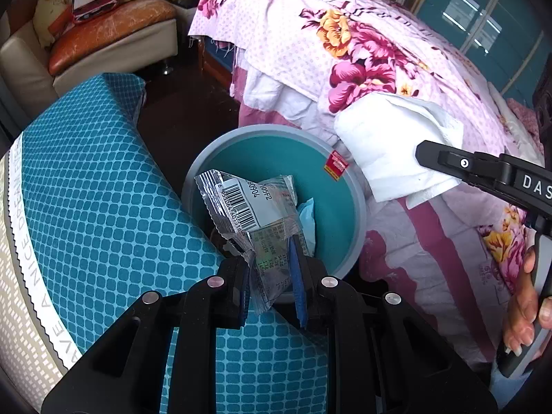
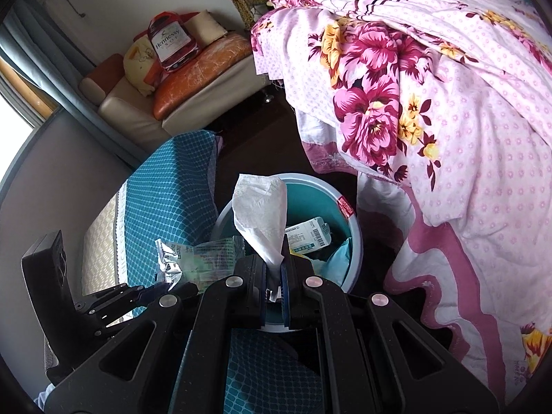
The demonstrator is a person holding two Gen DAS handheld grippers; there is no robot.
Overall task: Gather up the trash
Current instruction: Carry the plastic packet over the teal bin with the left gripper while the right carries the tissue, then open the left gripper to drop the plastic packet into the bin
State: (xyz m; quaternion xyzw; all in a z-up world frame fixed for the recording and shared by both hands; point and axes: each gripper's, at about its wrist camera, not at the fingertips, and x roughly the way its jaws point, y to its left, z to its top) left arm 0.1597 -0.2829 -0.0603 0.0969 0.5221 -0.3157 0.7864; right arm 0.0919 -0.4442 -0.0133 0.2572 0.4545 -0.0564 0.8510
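A teal bin (image 1: pixel 345 186) with a grey rim stands on the floor between a blue pillow and the bed. My left gripper (image 1: pixel 270 269) is shut on a clear plastic wrapper (image 1: pixel 238 203) with a barcode, held over the bin's near edge. My right gripper (image 2: pixel 274 276) is shut on a white paper tissue (image 2: pixel 262 210), which hangs above the bin (image 2: pixel 355 241). In the left wrist view the tissue (image 1: pixel 396 148) and the right gripper's black body (image 1: pixel 490 176) sit at the right of the bin. The right wrist view shows the wrapper (image 2: pixel 193 258) at the bin's left edge.
The bin holds a boxed carton (image 2: pixel 310 234) and pale blue paper (image 1: pixel 308 217). A blue patterned pillow (image 1: pixel 103 189) lies left of it. A floral quilt (image 1: pixel 362 55) drapes the bed on the right. A sofa with cushions (image 1: pixel 103 31) stands behind. A hand (image 1: pixel 524 310) grips the right handle.
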